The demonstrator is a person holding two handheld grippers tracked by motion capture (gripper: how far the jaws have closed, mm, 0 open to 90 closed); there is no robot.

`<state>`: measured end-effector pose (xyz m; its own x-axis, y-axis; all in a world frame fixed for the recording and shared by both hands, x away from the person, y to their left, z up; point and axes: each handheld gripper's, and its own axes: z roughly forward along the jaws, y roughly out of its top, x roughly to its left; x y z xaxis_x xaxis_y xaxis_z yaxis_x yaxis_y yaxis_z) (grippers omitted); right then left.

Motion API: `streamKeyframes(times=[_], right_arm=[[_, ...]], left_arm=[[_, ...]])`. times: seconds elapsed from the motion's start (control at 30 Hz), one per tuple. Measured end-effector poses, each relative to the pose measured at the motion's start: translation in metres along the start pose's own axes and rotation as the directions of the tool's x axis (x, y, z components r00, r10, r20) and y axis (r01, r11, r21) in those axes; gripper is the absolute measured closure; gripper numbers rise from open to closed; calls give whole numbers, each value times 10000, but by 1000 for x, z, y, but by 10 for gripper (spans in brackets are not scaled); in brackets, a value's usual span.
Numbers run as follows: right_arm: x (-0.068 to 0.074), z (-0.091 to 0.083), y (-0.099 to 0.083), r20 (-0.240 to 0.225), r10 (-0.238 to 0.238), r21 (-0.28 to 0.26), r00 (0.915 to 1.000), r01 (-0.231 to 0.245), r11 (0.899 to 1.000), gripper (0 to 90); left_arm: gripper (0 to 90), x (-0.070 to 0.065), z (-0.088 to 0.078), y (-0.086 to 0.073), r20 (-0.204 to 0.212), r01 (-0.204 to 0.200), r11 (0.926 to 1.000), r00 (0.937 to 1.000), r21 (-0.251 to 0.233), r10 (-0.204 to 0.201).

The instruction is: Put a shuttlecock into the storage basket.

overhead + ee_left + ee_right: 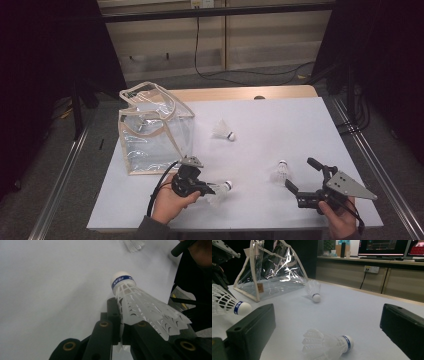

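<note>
Left gripper (pixel 121 322) clamps the skirt of a white plastic shuttlecock with a blue-banded cork (pixel 140 302) just above the white table (pixel 280 125); right gripper (pixel 300 175) gapes beside another white shuttlecock (pixel 281 171).

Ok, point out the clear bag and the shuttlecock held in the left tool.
clear bag (pixel 150 140): high view, its front wall.
held shuttlecock (pixel 140 307): left gripper view, its white skirt.
</note>
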<state>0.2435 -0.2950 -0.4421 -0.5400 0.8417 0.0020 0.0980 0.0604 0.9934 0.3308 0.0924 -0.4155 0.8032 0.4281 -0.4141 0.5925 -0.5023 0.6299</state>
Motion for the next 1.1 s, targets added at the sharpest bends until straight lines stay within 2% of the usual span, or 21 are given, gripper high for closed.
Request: streamKeyframes(times=[0.13,0.47,0.5,0.6,0.87,0.9,0.97,1.03,1.1], right_arm=[[1,1,0,-22,16,25,10000,-16,10000,0],[-1,1,-1,-81,127,111,9999,-126,9999,0],[-1,1,-1,-88,121,111,9999,-120,9999,0],[-1,1,-1,-98,129,121,9999,-128,9998,0],[-1,1,-1,-159,139,154,9998,-136,9998,0],[-1,1,-1,-175,143,177,9997,-140,9997,0],[-1,1,-1,-162,155,203,9997,-152,9997,0],[-2,1,-1,-175,211,189,9996,-207,9996,0],[-3,1,0,-144,248,147,9996,-246,9996,0]], left_arm=[[899,-1,-3,5,-129,4,9997,9999,262,-1],[899,-1,-9,17,-51,-115,9994,9999,320,116],[899,-1,-10,20,-232,-121,9991,9996,397,131],[899,-1,-11,22,-152,-151,9992,9998,376,156],[900,-5,-16,33,-325,-328,9985,9989,449,343],[899,-6,-18,35,-474,-336,9980,9982,533,361],[899,-5,-19,37,-451,-349,9978,9983,572,375],[899,-6,-22,39,-643,-344,9976,9972,599,383],[899,-6,-24,41,-587,-281,9982,9978,533,312]])
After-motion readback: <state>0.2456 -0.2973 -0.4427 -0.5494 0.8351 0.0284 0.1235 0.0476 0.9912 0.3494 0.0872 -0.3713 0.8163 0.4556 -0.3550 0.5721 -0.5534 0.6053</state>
